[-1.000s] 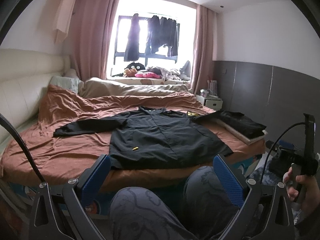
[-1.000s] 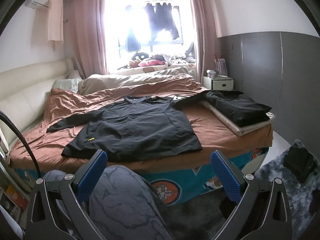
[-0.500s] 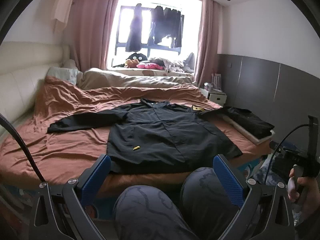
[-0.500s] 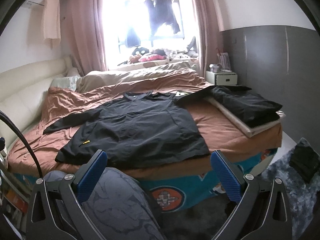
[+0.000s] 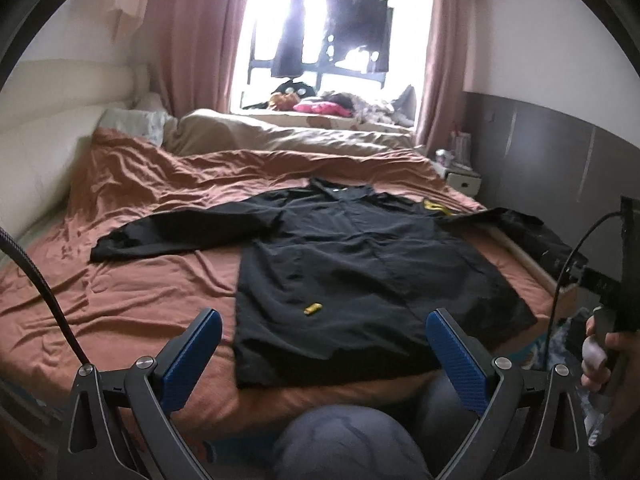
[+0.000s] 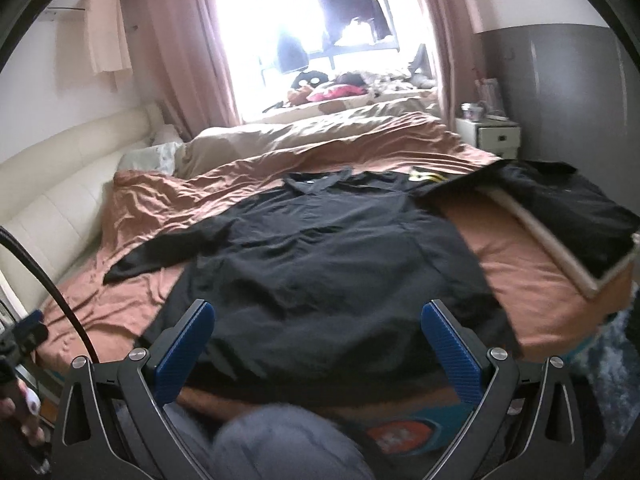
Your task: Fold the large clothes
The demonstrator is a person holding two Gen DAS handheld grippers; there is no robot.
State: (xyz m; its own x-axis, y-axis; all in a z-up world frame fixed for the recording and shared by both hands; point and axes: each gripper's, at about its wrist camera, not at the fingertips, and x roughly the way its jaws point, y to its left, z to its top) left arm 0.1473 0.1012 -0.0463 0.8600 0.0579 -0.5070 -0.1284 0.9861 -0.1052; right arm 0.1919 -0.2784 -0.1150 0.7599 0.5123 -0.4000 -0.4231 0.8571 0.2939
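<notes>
Change: both cameras sit closer to the bed than a second ago.
Bed [image 5: 132,288]: rust-brown sheet, wrinkled.
Black shirt [image 5: 360,280]: spread flat on the bed, sleeves out, hem at the near edge.
Left gripper [image 5: 320,340]: fingers wide apart, holding nothing.
Right gripper [image 6: 318,334]: fingers wide apart, holding nothing.
Yellow tag [image 5: 312,309]: on the shirt's lower front.

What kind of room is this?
Most likely a bedroom in a home. A wide bed with a rumpled rust-brown cover fills it, a small white bedside cabinet stands by the wall, and pink curtains frame the bright window.
</notes>
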